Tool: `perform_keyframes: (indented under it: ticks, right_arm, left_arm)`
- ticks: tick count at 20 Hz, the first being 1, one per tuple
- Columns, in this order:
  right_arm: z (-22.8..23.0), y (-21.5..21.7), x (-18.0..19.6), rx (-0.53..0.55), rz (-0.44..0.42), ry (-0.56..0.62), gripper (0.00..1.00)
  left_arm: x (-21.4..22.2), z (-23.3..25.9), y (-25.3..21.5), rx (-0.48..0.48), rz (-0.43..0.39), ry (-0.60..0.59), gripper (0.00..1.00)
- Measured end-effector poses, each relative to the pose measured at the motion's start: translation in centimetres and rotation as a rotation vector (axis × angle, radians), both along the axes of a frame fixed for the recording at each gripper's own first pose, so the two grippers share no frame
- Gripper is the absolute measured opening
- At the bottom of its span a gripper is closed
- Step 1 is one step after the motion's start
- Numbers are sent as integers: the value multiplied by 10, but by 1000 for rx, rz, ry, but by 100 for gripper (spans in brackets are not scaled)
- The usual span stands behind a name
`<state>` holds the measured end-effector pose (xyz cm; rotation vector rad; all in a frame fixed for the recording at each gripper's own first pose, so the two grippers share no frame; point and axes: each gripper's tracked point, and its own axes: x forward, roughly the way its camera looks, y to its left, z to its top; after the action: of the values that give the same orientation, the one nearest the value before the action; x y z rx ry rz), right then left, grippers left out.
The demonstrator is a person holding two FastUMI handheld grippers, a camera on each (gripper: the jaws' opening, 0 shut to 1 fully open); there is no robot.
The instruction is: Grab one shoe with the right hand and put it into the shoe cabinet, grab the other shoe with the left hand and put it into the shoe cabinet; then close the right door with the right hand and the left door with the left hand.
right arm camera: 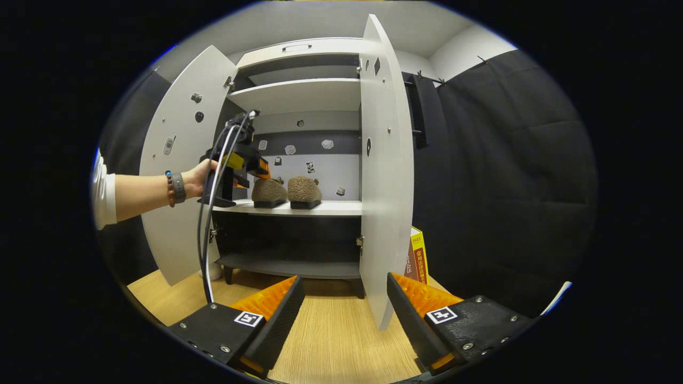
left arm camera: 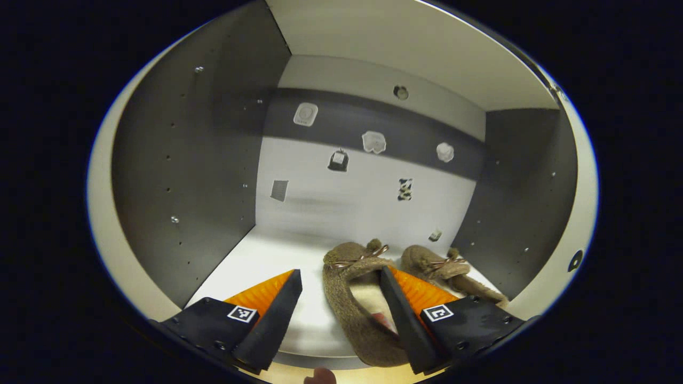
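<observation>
Your left hand-held gripper (left arm camera: 341,304) is reaching inside the shoe cabinet (left arm camera: 187,160), its fingers spread wide. One finger sits inside the opening of the near slipper (left arm camera: 347,298), the other stands clear on the shelf (left arm camera: 256,261) at 9 o'clock from it; nothing is pinched. The second slipper (left arm camera: 443,269) lies just beside the first, at 3 o'clock, near the right inner wall.

In the right gripper view both brown fuzzy slippers rest side by side on the middle shelf (right arm camera: 331,208), heels toward you. Your right hand-held gripper (right arm camera: 341,314) hangs low and well back from the cabinet, fingers spread, holding nothing. The right door (right arm camera: 381,176) stands open at 12 o'clock ahead of it; the left door (right arm camera: 176,160) is swung open at 10 o'clock, behind your left hand (right arm camera: 200,178).

The slippers look light, soft and plush; they would squash and not slip, so the heel collar is likely the best hold. The doors look like stiff, smooth flat panels; push on the outer edge to swing each one shut.
</observation>
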<state>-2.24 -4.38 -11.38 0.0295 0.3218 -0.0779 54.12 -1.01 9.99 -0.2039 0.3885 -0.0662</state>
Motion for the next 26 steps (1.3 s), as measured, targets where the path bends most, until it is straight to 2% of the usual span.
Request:
perform_keyframes:
  ticks: [4,8,9,10,12,15,18,20,24,25,26]
  right_arm:
    - [7,9,-4,-3,12,-11,95]
    - [20,17,-7,-7,26,-30,95]
    - [23,18,-7,-8,26,-39,100]
    - [26,20,-6,-3,23,-46,95]
    - [29,30,-9,26,31,-53,95]
    - [37,38,-14,28,40,-72,95]
    - [38,45,-20,22,61,-73,95]
    - [38,48,-23,28,67,-72,95]
    - [36,51,-26,36,73,-66,95]
    - [35,52,-27,40,76,-65,91]
    - [34,53,-29,40,83,-63,95]
  left_arm:
    - [-52,45,4,-56,-28,-87,97]
    - [-121,76,6,-28,-80,-188,97]
    - [-138,81,8,-22,-87,-211,99]
    - [-155,84,10,-12,-88,-229,94]
    - [-186,88,19,9,-71,-267,94]
    - [-231,82,28,36,-54,-291,97]
    - [-272,63,31,11,-47,-260,97]
    - [-294,50,41,23,-17,-259,94]
    - [-333,29,49,48,24,-256,96]
    - [-342,23,50,46,30,-248,97]
    - [-351,17,53,52,50,-241,97]
